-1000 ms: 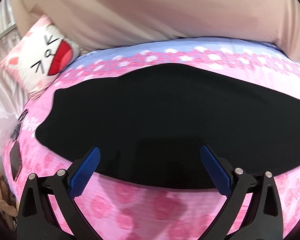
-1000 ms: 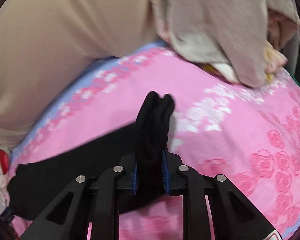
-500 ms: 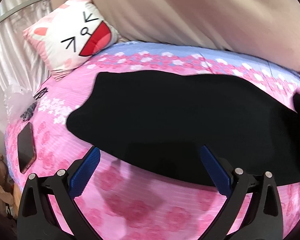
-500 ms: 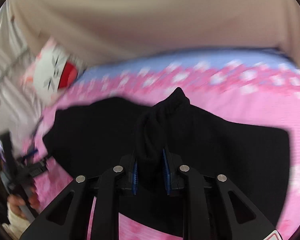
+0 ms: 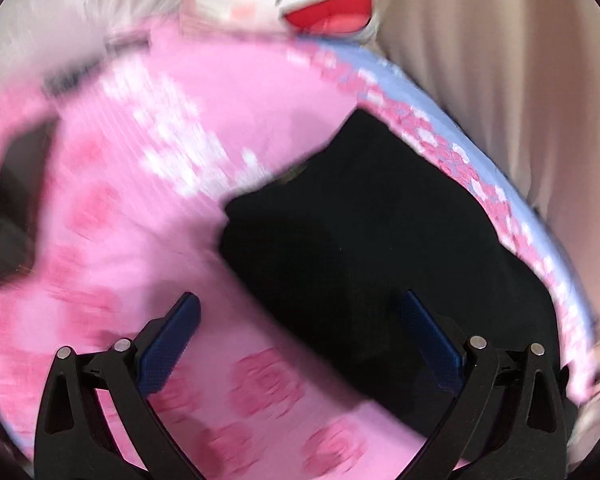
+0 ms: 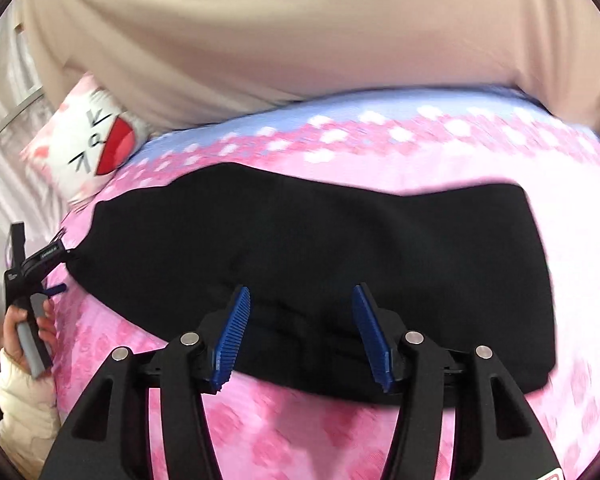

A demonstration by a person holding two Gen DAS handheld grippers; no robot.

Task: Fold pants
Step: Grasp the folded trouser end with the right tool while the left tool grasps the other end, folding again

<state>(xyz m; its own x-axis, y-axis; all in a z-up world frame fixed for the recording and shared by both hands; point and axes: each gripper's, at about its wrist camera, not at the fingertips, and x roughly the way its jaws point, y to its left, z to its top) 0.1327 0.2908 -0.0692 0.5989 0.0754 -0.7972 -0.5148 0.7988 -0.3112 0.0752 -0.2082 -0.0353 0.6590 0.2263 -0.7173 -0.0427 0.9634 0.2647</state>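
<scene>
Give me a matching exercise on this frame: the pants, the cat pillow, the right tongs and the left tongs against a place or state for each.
Things:
1. black pants
2. cat pillow
3. right tongs
4. left tongs

Places or states:
a. at the bed's far left corner, by the curtain
b. jaws just opened, pads apart, nothing gripped
c. at the left edge of the right wrist view, in a hand with a cream sleeve
d. lying flat on the pink floral bedspread

Pairs: 1-d, 2-a, 3-b, 4-c

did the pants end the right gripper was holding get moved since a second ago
Yes. That end of the black pants has been carried toward the cat pillow and now lies folded over the rest. The right gripper has just been opening, with nothing between its pads.
</scene>
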